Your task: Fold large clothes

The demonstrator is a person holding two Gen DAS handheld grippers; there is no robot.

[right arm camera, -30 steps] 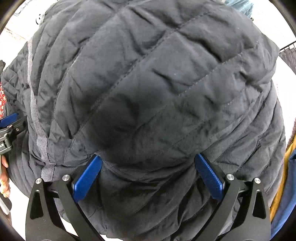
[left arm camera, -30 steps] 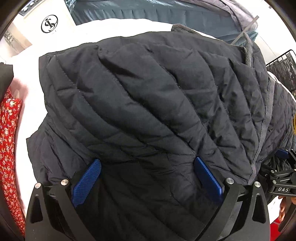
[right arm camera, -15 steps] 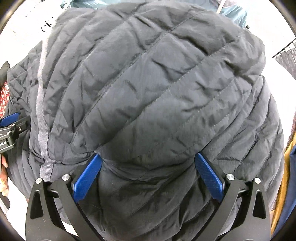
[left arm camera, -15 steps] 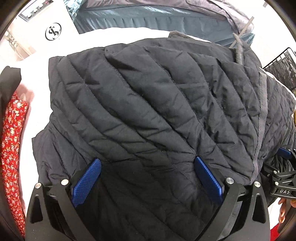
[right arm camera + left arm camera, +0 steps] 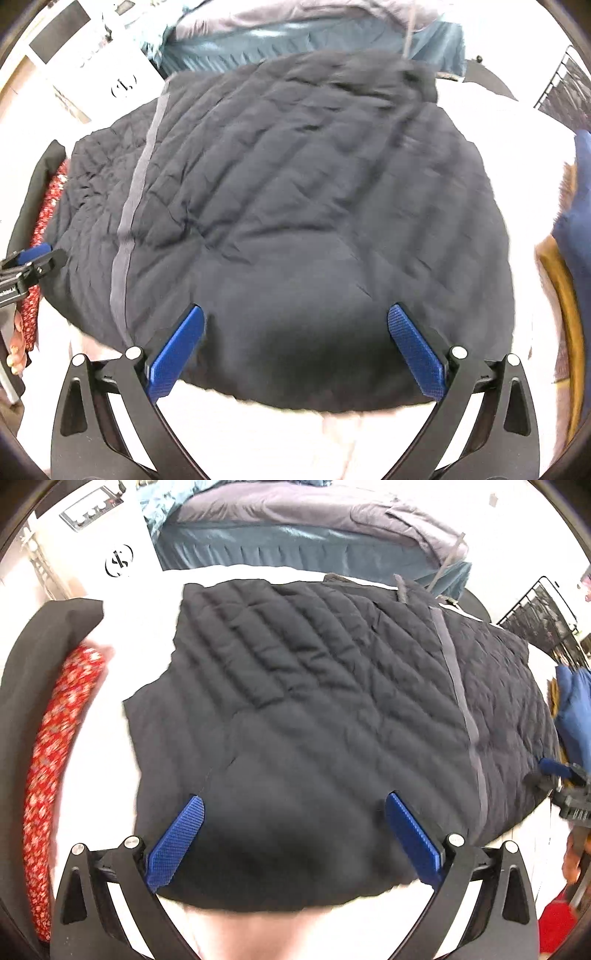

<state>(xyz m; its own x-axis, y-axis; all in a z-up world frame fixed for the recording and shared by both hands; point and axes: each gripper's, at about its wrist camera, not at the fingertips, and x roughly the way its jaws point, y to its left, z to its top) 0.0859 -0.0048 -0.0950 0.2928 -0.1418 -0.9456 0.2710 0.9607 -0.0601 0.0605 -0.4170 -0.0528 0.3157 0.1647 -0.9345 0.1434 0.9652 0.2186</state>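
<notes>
Currently both claws, left gripper (image 5: pixel 293 834) and right gripper (image 5: pixel 295 349), sit spread wide, gripping nothing, over the dark quilted jacket (image 5: pixel 332 720) filling frame centre on the white surface (image 5: pixel 147 602).

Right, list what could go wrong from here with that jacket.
The quilted jacket reaches the white table's near edge, so a tug could slide it off. The red floral garment beside it might get caught in a fold. Both tools are open, so puffy layers may spring apart.

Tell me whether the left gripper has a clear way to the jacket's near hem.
Probably yes: the left gripper is open right over the dark quilted jacket, and nothing lies on the near hem between its fingers.
</notes>
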